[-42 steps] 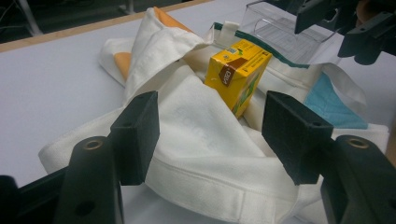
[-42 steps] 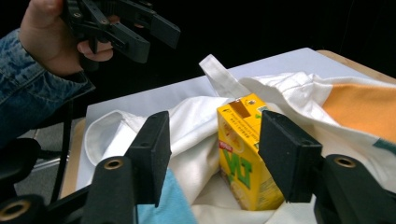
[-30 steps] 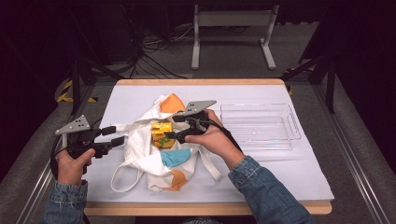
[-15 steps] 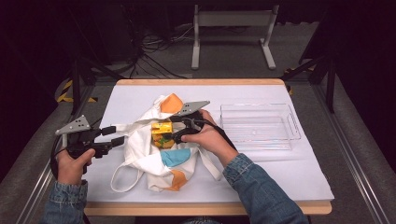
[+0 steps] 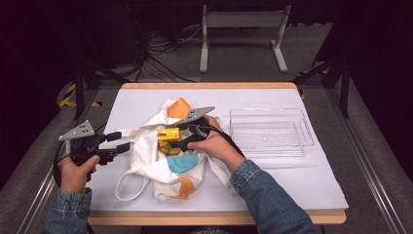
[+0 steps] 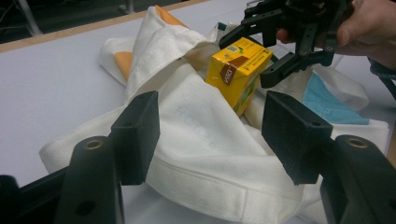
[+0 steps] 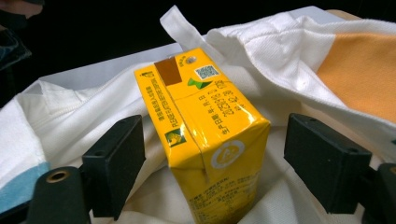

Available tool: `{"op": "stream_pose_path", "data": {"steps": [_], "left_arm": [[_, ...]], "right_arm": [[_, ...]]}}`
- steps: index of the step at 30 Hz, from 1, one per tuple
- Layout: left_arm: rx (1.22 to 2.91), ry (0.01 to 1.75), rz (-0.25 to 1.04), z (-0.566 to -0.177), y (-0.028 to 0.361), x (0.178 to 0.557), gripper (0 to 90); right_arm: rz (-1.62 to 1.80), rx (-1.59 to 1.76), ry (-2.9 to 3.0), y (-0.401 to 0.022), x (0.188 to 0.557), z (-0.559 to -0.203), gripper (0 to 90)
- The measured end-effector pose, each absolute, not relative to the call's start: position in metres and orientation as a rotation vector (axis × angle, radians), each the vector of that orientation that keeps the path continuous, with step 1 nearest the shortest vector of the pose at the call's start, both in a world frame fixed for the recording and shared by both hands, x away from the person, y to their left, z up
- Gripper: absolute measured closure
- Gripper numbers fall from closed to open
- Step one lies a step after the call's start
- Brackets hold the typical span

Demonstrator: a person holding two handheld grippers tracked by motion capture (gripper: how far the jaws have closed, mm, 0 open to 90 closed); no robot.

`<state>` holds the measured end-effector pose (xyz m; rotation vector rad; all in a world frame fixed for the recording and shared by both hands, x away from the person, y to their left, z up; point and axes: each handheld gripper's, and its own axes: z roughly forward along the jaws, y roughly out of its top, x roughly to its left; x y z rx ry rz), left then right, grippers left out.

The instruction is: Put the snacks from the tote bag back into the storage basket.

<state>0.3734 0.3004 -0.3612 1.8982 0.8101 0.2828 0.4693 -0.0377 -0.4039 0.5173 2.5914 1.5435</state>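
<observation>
Right gripper (image 7: 210, 154), jaws just spread, straddles carton (image 7: 205, 130), gaps either side; left gripper (image 6: 210, 135) spread, seemingly clear of bag (image 6: 205, 154).

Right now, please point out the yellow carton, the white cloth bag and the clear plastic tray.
yellow carton (image 7: 205, 126): right gripper view, on its top face.
white cloth bag (image 6: 201, 140): left gripper view, on its white front panel.
clear plastic tray (image 5: 270, 132): high view, on its bare floor.
</observation>
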Motion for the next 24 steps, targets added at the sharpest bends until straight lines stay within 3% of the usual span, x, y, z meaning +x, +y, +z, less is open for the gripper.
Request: {"op": "stream_pose_path", "data": {"steps": [16,24], "left_arm": [[1.895,0.811,0.275,-0.362,0.300,0.374,37.9],[1.895,0.809,0.275,-0.361,0.300,0.373,37.8]], "right_arm": [[1.516,0.428,2.618,-0.027,0.472,-0.410,27.7],[1.501,0.385,2.630,-0.025,0.472,-0.409,38.8]]}}
